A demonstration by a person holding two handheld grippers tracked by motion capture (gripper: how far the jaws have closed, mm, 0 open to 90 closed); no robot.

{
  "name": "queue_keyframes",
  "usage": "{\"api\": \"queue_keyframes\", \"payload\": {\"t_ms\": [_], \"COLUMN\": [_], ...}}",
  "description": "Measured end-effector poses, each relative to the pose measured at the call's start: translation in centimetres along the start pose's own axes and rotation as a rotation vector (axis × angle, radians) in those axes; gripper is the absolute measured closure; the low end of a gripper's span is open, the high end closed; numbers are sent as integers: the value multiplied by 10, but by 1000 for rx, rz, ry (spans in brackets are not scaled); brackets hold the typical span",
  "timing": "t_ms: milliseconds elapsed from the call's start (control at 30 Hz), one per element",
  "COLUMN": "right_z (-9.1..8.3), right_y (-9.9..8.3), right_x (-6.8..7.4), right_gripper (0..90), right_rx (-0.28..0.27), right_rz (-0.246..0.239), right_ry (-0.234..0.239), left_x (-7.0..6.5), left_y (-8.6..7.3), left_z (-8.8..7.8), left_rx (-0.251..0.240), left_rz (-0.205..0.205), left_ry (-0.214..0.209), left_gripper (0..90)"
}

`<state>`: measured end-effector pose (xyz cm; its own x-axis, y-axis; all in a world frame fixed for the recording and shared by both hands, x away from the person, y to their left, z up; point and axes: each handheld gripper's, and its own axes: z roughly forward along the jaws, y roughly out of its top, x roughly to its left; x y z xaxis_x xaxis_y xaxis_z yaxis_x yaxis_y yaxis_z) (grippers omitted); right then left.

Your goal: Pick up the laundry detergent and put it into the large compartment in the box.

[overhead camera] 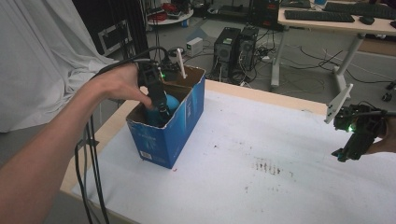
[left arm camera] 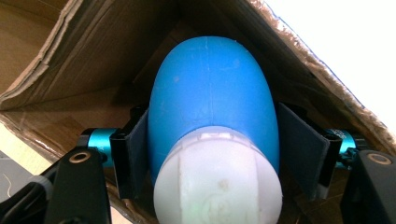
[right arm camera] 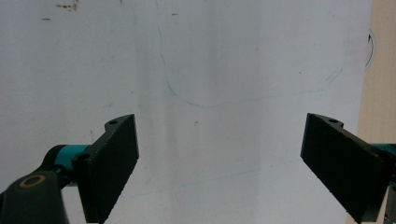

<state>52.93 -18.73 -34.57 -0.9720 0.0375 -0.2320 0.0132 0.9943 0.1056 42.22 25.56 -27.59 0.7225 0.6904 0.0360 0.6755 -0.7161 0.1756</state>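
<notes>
My left gripper point(left arm camera: 210, 154) is down inside the blue cardboard box point(overhead camera: 184, 123) at the worktop's point(overhead camera: 280, 186) 10 o'clock, jaws clamped on a blue bottle point(left arm camera: 212, 98) just above its white cap point(left arm camera: 217, 179). It looks like smooth, light plastic, probably slippery, so I'd grip the narrower shoulder. Nothing else visible in the box. My right gripper point(right arm camera: 219, 158) hovers at 3 o'clock, jaws wide apart and empty.

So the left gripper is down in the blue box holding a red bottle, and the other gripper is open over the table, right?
Not quite: the bottle is blue with a white cap, as the left gripper view shows. The left gripper does grip it inside the blue box, and the right gripper is open above the table.
</notes>
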Motion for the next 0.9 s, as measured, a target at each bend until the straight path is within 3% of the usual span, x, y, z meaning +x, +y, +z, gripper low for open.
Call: {"api": "queue_keyframes", "payload": {"t_ms": [733,900], "right_z": [0,-2], "right_y": [-1,-2], "right_x": [0,0], "right_gripper": [105,105], "right_rx": [5,2], "right_rz": [-1,0], "right_ry": [3,1], "left_x": [4,2], "left_y": [0,2], "left_z": [-9,-17], "left_rx": [-23,-28], "left_rz": [-9,7], "left_ry": [23,35], "left_gripper": [307,306]}}
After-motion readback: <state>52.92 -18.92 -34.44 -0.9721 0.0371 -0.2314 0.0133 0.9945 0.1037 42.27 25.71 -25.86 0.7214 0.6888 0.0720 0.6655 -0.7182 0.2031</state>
